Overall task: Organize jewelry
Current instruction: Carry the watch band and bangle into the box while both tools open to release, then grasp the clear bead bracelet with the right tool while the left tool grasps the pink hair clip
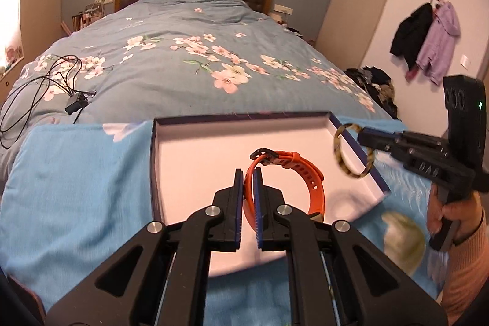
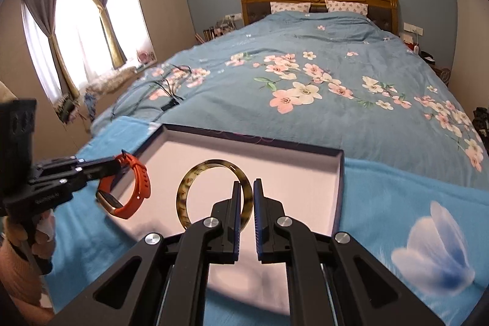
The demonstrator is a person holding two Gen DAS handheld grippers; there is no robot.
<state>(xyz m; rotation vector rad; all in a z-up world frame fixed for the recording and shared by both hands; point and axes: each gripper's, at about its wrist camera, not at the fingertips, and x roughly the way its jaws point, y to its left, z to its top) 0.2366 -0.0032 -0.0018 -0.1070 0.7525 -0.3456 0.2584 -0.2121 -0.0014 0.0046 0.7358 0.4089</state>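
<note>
1. While both grippers hang over the open box (image 1: 324, 124), the left gripper (image 1: 248, 173) is clamped on the orange watch band (image 1: 305, 173) — above the box's middle.
2. Right gripper (image 2: 244, 185) pinches the bangle (image 2: 195, 173) — box floor directly below.

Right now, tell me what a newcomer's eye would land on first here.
The orange watch band, pinched in the left gripper, and the tortoiseshell bangle, pinched in the right gripper, both hang over the shallow open box. Behind it spreads the blue flowered bedspread.
</note>
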